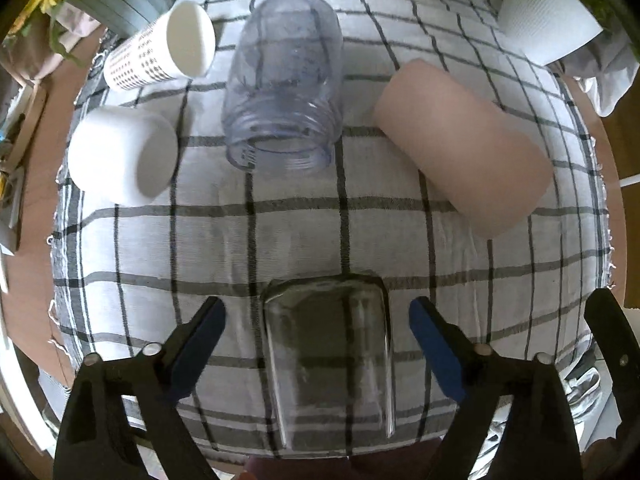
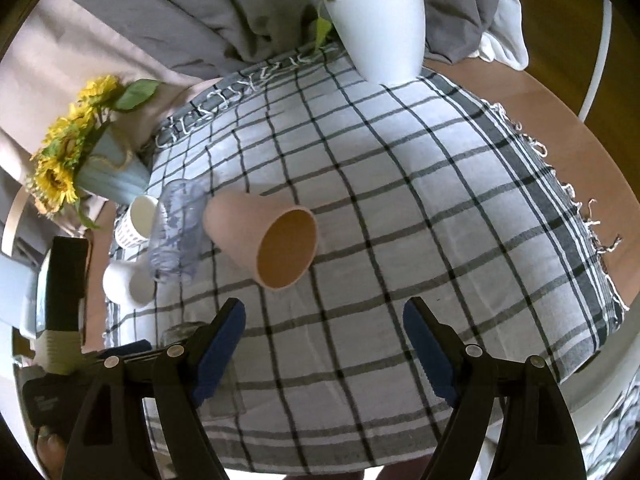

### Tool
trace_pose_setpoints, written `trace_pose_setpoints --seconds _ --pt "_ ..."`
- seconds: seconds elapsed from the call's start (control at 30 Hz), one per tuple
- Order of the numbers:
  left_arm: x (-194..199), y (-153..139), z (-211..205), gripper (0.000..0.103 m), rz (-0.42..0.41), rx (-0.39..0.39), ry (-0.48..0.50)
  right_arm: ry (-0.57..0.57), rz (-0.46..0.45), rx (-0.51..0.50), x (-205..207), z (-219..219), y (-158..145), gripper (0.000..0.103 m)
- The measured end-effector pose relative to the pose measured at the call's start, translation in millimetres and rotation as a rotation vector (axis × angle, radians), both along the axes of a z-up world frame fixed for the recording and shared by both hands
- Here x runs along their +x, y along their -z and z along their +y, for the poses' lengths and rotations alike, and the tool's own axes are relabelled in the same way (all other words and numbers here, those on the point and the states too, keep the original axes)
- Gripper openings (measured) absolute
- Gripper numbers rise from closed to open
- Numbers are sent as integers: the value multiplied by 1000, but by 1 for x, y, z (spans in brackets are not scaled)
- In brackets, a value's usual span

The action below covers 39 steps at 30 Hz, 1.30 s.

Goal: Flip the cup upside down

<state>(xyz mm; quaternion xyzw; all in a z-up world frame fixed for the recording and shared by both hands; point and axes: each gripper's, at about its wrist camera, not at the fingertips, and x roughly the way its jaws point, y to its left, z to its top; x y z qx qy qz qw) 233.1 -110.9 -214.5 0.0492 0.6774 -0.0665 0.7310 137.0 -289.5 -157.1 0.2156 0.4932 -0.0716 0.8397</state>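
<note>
1. At the bottom centre of the left wrist view, a glass (image 1: 329,364) stands upside down on the checked cloth (image 1: 280,232), between the wide-open, empty jaws of the left gripper (image 1: 316,320); it looks already flipped.
2. In the upper half, the clear jar (image 1: 286,92), pink cup (image 1: 464,144) and two white cups (image 1: 120,152) lie on their sides.
3. The right gripper (image 2: 324,320), jaws open and empty, faces the pink cup's mouth, probably the next to turn.
</note>
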Motion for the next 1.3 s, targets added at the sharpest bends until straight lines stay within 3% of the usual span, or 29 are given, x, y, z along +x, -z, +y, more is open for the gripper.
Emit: trace_pose_setpoints --seconds 0.2,0.47,0.87,1.3 --pt "4 10 -2 67 36 -7 -34 -7 14 9 3 -6 9 81" --pt "5 2 5 66 24 -14 -78 -27 3 27 4 -9 8 81" --pt "7 -40 7 65 -94 -45 -93 -37 -89 13 9 -18 -19 81" --pt "-32 -52 6 65 -194 -52 -107 -90 -87 -9 -2 -23 -20 81"
